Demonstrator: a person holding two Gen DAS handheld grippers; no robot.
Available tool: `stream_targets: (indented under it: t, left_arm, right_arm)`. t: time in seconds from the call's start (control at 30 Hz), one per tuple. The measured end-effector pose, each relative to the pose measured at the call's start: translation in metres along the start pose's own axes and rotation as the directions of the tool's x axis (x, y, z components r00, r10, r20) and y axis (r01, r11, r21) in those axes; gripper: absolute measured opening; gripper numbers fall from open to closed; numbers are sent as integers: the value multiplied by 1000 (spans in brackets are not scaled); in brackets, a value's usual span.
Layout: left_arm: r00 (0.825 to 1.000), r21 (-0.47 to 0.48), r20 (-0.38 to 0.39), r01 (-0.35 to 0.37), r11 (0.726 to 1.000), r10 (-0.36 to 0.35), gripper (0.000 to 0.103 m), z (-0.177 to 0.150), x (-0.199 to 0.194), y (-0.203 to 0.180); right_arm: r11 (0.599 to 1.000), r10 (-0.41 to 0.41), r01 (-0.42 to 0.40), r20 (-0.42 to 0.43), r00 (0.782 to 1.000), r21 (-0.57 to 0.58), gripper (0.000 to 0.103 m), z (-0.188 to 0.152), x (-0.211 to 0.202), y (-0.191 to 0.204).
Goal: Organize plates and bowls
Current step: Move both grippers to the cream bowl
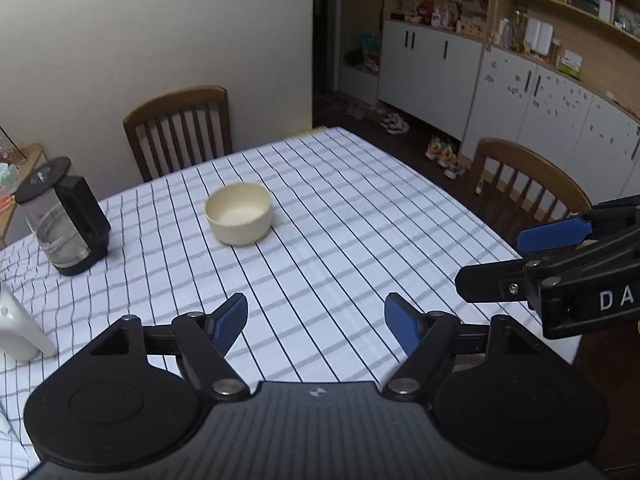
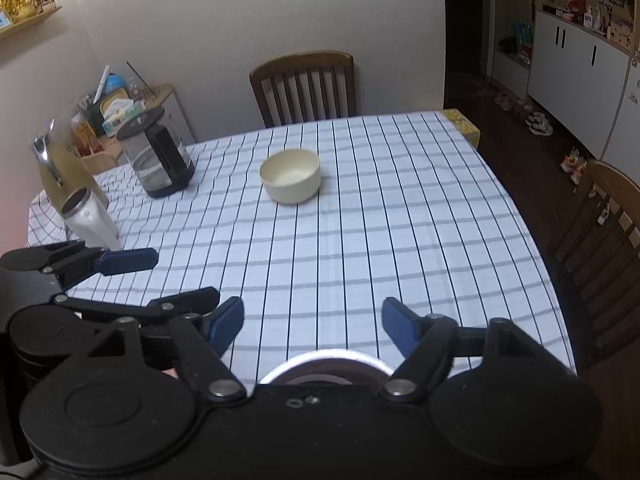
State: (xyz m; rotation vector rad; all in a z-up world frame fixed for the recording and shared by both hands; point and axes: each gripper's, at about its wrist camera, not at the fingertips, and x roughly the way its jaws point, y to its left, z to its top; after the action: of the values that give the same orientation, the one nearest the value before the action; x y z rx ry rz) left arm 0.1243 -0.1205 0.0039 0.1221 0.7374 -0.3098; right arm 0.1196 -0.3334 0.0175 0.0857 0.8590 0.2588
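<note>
A cream bowl (image 1: 239, 214) stands upright and empty on the checked tablecloth (image 1: 340, 240), toward the far side; it also shows in the right wrist view (image 2: 291, 176). My left gripper (image 1: 316, 320) is open and empty, well short of the bowl. My right gripper (image 2: 312, 322) is open and empty above the near table edge. Just under it, the silver rim of a round dish (image 2: 326, 364) shows, mostly hidden by the gripper body. The right gripper also shows at the right edge of the left wrist view (image 1: 492, 260), and the left gripper at the left of the right wrist view (image 2: 184, 274).
A glass kettle (image 2: 158, 156) with a black handle stands at the table's far left, next to a white bottle (image 2: 92, 220) and a yellow jug (image 2: 64, 176). Wooden chairs stand at the far side (image 2: 306, 88) and the right (image 2: 604, 248). A yellow box (image 2: 464, 126) sits at the far right corner.
</note>
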Motion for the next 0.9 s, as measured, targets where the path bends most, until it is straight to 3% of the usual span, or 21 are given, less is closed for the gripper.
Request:
stream_targets:
  t: [0.17,0.27,0.6,0.9]
  left_arm:
    - [998,-52,34,-43,998,45,78,30,21,22]
    - [997,-85,40,-63,994,67,78,49,37,36]
    - [990,-131,29,-136,982,141,78,91,109,70]
    - [979,-170,-45,-201,965,196,78,109,178,94]
  right_arm:
    - [1000,8,-7,47,999,-26,99,38,17,-2]
    - [999,11,-8,66,998,-36,103,59,32,-6]
    - [998,39,-36,47,998,-52,103,117,102,-21]
    - [996,15,-15,0,1000,-87,103,154,176,-29]
